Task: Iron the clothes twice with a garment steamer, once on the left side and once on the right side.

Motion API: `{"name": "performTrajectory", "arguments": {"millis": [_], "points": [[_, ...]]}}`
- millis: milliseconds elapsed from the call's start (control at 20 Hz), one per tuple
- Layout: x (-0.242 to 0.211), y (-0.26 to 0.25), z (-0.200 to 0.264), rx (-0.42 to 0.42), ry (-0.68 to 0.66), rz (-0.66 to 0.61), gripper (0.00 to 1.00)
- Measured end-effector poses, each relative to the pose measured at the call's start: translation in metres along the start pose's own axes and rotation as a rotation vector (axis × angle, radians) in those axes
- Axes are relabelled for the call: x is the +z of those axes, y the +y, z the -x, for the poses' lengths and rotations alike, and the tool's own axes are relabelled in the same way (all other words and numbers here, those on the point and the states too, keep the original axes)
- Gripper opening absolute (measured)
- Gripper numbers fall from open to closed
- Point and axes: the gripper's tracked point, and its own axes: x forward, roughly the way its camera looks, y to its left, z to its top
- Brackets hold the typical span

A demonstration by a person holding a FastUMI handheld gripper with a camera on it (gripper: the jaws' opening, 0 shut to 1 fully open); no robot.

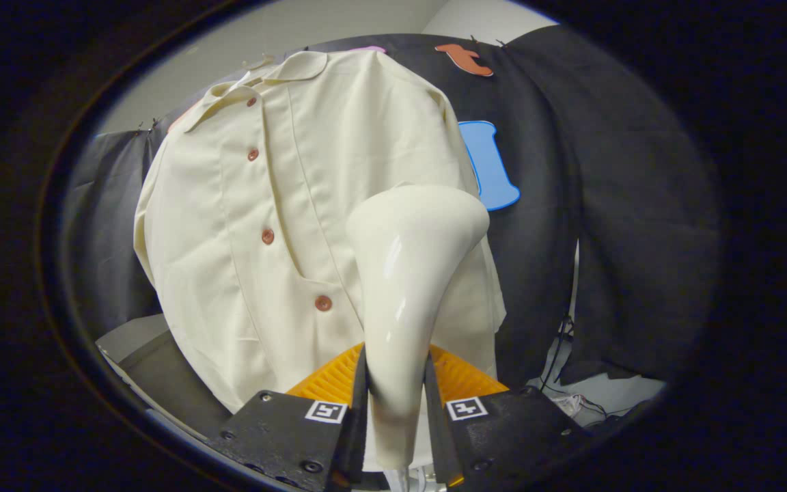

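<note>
The gripper [395, 400] was clamped on the garment steamer [407, 273], both fingers [284, 430] pressing its white handle between them. Its flared head rose ahead of the fingers, covering part of the cream shirt [257, 205] hanging just beyond. Brown buttons [268, 236] ran down the shirt's front. The steamer's face was turned away, contact with the cloth hard to judge. Cables [557, 355] trailed low, beyond the right finger.
</note>
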Motion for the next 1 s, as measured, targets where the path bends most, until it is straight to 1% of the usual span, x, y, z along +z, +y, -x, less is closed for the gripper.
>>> {"name": "performTrajectory", "arguments": {"millis": [300,500,750,850,1000], "points": [[-0.050,-0.014,-0.002,0.009,0.053,-0.031,0.39],[-0.087,-0.023,0.000,0.031,0.079,-0.055,0.39],[-0.137,-0.034,-0.002,0.040,0.106,-0.146,0.39],[-0.148,-0.036,-0.003,0.047,0.100,-0.197,0.39],[-0.163,-0.043,-0.001,0.048,0.103,-0.232,0.39]]}}
